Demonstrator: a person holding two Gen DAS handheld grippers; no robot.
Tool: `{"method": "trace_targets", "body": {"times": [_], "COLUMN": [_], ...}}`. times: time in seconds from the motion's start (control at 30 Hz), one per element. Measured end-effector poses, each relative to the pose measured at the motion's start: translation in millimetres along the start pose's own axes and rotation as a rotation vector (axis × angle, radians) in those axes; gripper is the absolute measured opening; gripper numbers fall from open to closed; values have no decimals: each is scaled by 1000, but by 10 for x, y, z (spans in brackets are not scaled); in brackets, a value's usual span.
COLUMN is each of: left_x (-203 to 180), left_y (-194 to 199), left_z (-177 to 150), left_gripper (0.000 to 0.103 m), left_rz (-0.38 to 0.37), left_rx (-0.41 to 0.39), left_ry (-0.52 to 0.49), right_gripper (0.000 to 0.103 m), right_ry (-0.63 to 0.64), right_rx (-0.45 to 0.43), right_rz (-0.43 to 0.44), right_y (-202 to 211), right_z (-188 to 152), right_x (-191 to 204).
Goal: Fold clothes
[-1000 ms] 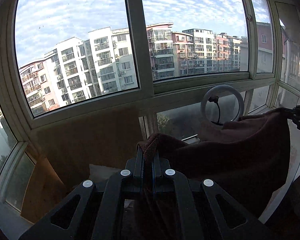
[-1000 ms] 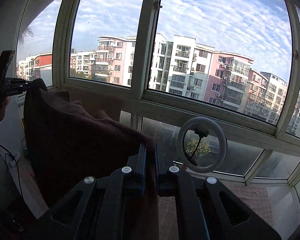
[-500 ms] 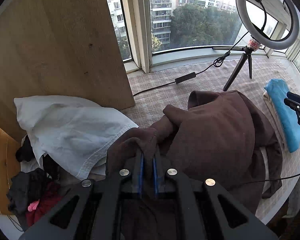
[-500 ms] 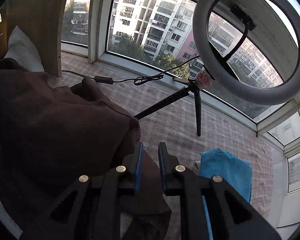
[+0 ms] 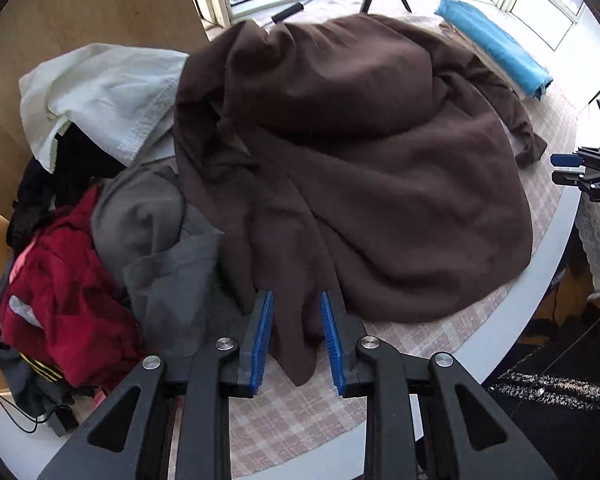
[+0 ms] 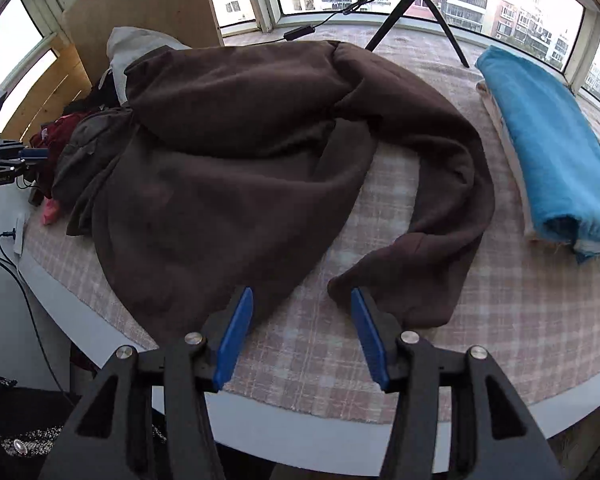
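A brown garment (image 6: 236, 168) lies crumpled on the checked surface (image 6: 500, 320), beside a pile of clothes (image 5: 72, 264). The left hand-held gripper (image 5: 296, 340) is released, its pads astride a brown corner; the right hand-held gripper (image 6: 302, 336) is spread, grasping nothing.

Garments and fixtures on the table, by count
One brown hoodie (image 6: 228, 168), one folded blue cloth (image 6: 548, 148), one white garment (image 5: 100, 96), one red garment (image 5: 60, 296), one grey garment (image 5: 156, 248), one tripod (image 6: 416, 12), two grippers (image 5: 296, 336) (image 6: 300, 336)

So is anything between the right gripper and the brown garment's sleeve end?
Nothing visible. The right gripper is open over bare checked cloth, and the brown garment has its sleeve end just beyond the fingers.
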State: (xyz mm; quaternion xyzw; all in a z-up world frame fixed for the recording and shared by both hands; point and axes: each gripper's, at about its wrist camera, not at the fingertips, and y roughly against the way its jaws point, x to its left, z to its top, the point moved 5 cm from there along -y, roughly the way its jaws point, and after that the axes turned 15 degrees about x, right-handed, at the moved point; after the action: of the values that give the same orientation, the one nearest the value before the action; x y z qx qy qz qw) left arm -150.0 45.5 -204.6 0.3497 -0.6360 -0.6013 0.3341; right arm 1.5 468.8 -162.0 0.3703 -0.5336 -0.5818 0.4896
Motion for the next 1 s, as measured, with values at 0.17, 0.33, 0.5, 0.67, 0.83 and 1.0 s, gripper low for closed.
{"method": "trace_targets", "body": {"times": [0.17,0.33,0.5,0.67,0.83,1.0], "left_x": [-142,-62,473,1273,814,-437], "left_y": [-659,-372,379,612,606,31], "left_z": [83,133,5,-325,-597,-280], "left_gripper": [19,3,3,16,16,21], "left_rz": [-21,0,164,361,173,-96], "left_rx": [90,25,-101,-101,-194,-120], "left_ry": [-37,-13,71,264,185,-95], "right_gripper": [51,50,6,6,6,6], "right_ry": [-84,-101,-87,-126,-130,-131], "right_rx": [92,89,42,-49,-39,-27], "right_rz": [90,158,214,244,214,209], "right_y": [-551,-612,-446,57,179,94], "right_z": [-522,-634,-560,-560,-546,-454], "right_x": [392,596,710,537,421,384]}}
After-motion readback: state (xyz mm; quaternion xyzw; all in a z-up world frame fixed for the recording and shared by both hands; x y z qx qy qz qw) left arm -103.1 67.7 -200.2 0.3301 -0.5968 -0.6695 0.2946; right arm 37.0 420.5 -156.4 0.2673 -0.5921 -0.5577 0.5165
